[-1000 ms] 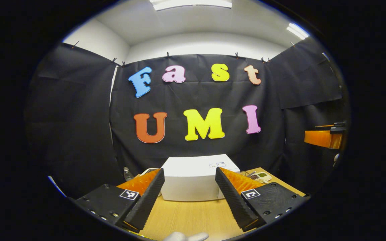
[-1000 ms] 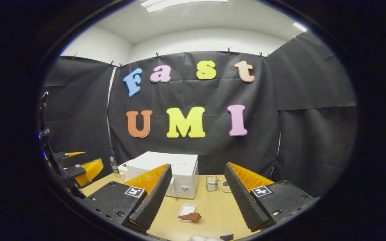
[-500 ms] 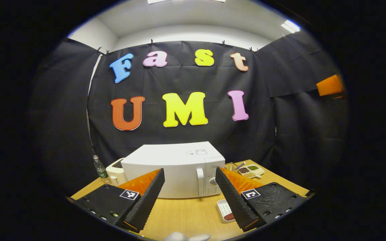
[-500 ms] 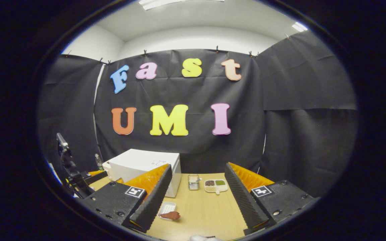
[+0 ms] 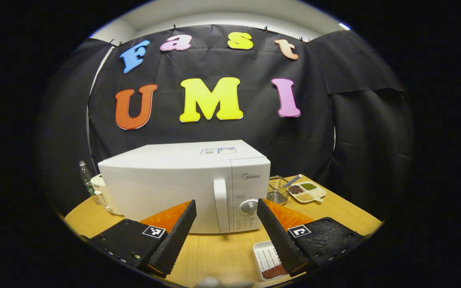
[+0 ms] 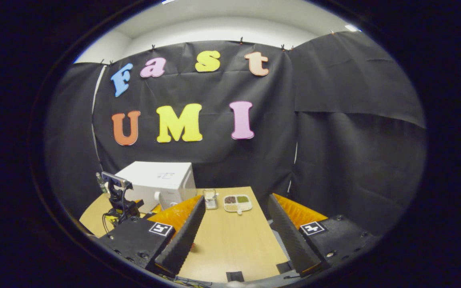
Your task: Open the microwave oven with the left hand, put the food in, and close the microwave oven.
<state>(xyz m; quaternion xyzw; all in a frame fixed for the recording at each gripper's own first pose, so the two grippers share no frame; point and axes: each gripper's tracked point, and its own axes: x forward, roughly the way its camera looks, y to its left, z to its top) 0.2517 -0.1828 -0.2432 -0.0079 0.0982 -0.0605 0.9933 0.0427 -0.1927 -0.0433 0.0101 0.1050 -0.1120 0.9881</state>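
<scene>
A white microwave [image 5: 166,182] stands on the wooden table [image 5: 218,256] with its door shut; the upright handle [image 5: 221,206] sits beside a knob [image 5: 249,207]. My left gripper [image 5: 226,202] is open a short way in front of that handle, touching nothing. A white tray [image 5: 265,256] with brown food [image 5: 273,273] lies in front of the microwave's right end, partly behind my right-hand finger [image 5: 279,238]. In the right gripper view the microwave [image 6: 156,180] is far left, with the left gripper [image 6: 120,200] before it. My right gripper [image 6: 237,197] is open over the table [image 6: 230,240], holding nothing.
A wire basket [image 5: 277,191] and a divided dish of grains [image 5: 307,191] stand right of the microwave. A small bottle [image 5: 84,176] and a white appliance [image 5: 102,194] are at its left. The table's right edge [image 6: 272,236] runs close to my right gripper.
My left gripper has dropped and moved closer to the microwave, whose front and handle now loom large. The right gripper has swung right; the microwave slid left and the food tray went behind its finger.
</scene>
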